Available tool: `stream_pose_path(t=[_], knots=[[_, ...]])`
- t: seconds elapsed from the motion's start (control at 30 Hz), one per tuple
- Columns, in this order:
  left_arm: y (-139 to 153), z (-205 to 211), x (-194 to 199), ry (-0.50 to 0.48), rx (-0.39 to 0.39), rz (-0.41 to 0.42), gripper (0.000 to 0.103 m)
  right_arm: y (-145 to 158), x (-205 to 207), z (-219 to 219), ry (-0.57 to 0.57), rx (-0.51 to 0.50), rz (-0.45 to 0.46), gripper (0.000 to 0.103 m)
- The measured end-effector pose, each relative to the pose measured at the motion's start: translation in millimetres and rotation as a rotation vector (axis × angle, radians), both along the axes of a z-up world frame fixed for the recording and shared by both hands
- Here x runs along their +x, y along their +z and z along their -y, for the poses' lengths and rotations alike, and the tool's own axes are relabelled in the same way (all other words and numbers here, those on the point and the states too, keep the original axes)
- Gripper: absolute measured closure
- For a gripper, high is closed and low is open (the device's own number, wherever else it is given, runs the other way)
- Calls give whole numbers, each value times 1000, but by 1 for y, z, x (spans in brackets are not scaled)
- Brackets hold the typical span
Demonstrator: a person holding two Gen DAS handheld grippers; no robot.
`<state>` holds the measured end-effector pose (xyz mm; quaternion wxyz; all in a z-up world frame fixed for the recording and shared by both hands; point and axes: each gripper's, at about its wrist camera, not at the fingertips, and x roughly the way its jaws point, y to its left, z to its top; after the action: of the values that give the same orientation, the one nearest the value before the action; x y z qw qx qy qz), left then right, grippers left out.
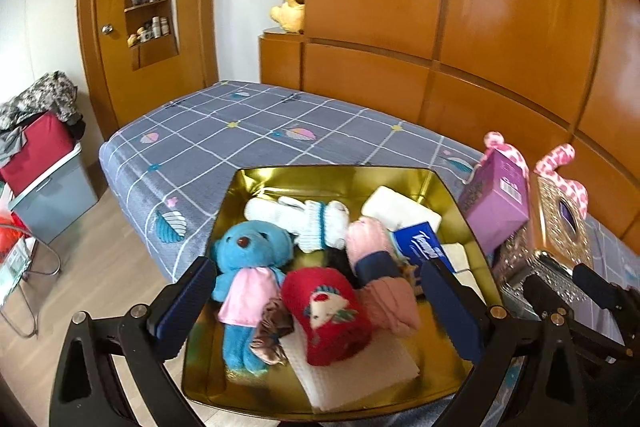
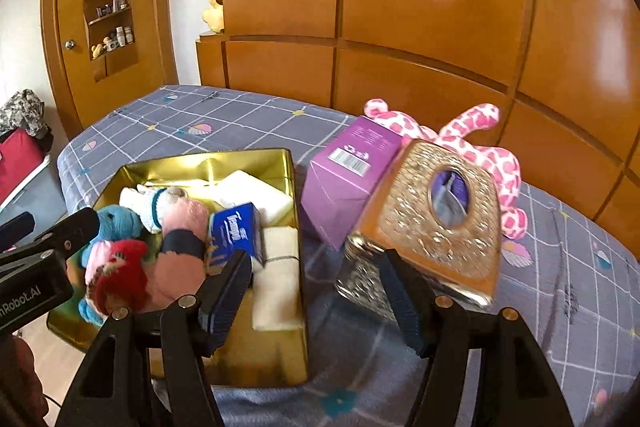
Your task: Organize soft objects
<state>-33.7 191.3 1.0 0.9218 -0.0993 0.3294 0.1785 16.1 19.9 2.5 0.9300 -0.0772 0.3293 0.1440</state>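
A gold tin (image 1: pixel 256 187) (image 2: pixel 224 163) on the bed holds a blue teddy in a pink dress (image 1: pixel 250 267), a red rolled cloth (image 1: pixel 328 311), a white knitted toy (image 1: pixel 316 223), pink plush pieces (image 1: pixel 368 243), a blue tissue pack (image 1: pixel 420 239) and white folded cloths (image 2: pixel 276 267). My left gripper (image 1: pixel 320 307) hovers open over the tin, fingers wide on either side of the toys, pressing nothing. My right gripper (image 2: pixel 316 303) stands open across the tin's right wall, its right finger in front of a tilted ornate gold tissue box (image 2: pixel 440 219). A pink spotted plush (image 2: pixel 480 139) lies behind that box.
A purple carton (image 2: pixel 344 191) leans between the tin and the ornate box. The grey checked bedspread (image 1: pixel 240 131) stretches beyond. Wooden wardrobe panels (image 1: pixel 440 7) back the bed. A grey bin with red fabric (image 1: pixel 52 195) stands on the floor at left.
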Motion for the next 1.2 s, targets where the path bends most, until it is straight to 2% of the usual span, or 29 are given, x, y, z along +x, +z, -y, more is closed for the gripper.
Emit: stream_pose_path(t=[0.3,1.2], knots=[[-1,14,-2,-38,9,-5,1,-3,-9,15,-31,6,8,36],[-2,13,-1,-37,-1,-18,1,-3,-11,16,-32,17,1,36]])
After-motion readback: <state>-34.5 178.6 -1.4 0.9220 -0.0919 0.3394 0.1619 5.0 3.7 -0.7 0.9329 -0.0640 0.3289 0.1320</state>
